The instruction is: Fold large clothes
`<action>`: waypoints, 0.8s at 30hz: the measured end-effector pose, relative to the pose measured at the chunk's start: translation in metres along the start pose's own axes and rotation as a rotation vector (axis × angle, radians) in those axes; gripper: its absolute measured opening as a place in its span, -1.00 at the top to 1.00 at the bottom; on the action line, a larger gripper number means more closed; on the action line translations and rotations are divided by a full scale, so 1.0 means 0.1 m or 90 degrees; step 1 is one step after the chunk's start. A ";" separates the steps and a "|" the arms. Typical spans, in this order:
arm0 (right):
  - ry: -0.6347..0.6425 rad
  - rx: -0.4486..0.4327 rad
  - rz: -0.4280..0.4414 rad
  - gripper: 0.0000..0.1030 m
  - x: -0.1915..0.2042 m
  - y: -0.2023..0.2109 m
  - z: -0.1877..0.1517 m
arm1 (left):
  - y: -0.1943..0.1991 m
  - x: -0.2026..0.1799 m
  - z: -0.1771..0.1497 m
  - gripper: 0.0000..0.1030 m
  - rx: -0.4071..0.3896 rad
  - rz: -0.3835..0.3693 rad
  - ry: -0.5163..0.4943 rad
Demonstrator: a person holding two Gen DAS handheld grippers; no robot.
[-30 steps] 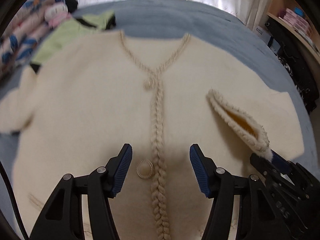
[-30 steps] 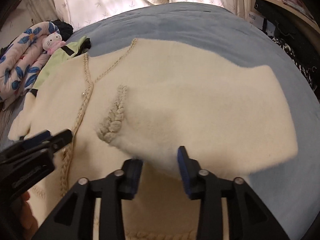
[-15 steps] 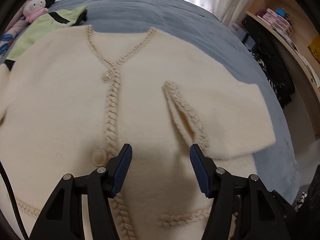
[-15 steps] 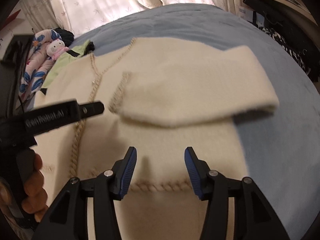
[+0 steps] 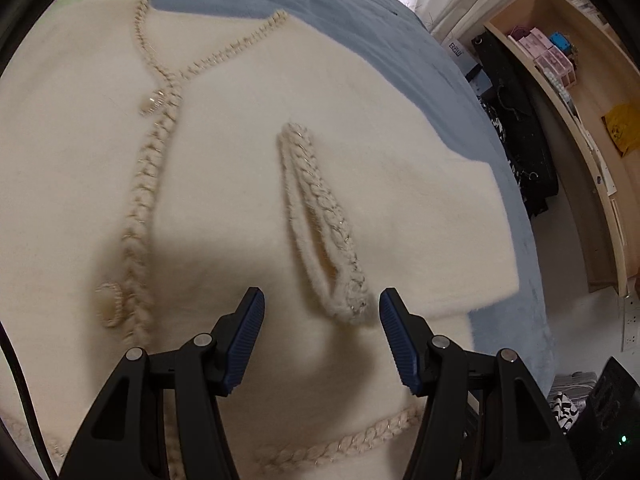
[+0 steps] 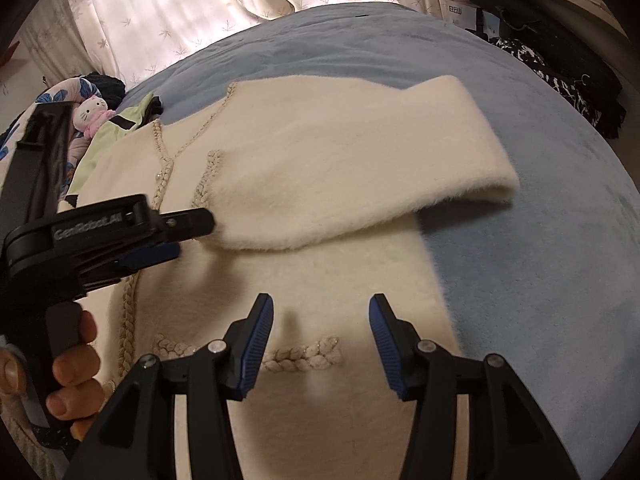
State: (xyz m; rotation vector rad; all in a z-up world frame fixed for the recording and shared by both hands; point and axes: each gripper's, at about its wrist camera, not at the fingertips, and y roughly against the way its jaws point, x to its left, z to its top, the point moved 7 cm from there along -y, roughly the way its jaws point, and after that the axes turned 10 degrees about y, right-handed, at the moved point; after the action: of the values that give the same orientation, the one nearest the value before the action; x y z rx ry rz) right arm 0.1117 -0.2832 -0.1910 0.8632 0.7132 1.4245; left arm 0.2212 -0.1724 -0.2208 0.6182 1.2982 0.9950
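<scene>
A wooden shelf unit (image 5: 576, 128) beside the bed holds several small pink boxes (image 5: 548, 56), too small to count exactly. One cream fuzzy cardigan (image 5: 224, 184) lies flat across the middle of the blue bedspread (image 6: 540, 240), its front fastened, with braided trim down the front, round the neckline and along the hem. Two round buttons (image 5: 107, 305) show. One sleeve (image 6: 344, 176) is folded across the chest, its braided cuff (image 5: 320, 220) near the centre. The left gripper (image 5: 322, 340) hovers over the cuff end, jaws apart, holding nothing. The right gripper (image 6: 321, 344) hovers over the hem, jaws apart, empty. A Hello Kitty plush (image 6: 91, 114) sits at the bed's far left edge.
</scene>
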 end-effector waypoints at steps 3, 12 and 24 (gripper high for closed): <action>-0.003 -0.001 -0.003 0.02 -0.03 0.00 -0.01 | -0.09 -0.07 0.02 -0.13 0.001 -0.003 0.002; -0.011 0.004 -0.016 0.02 -0.14 0.01 -0.02 | -0.24 -0.31 0.14 0.74 -0.001 0.024 -0.026; -0.022 -0.018 -0.054 0.03 -0.32 0.20 0.06 | 1.35 -0.65 1.31 0.75 -0.271 0.122 -0.169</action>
State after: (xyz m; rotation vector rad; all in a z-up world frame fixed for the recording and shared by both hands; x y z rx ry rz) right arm 0.1049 -0.3164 -0.1734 0.8242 0.6932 1.3379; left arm 0.3163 -0.1460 -0.0477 0.5286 0.7718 1.2564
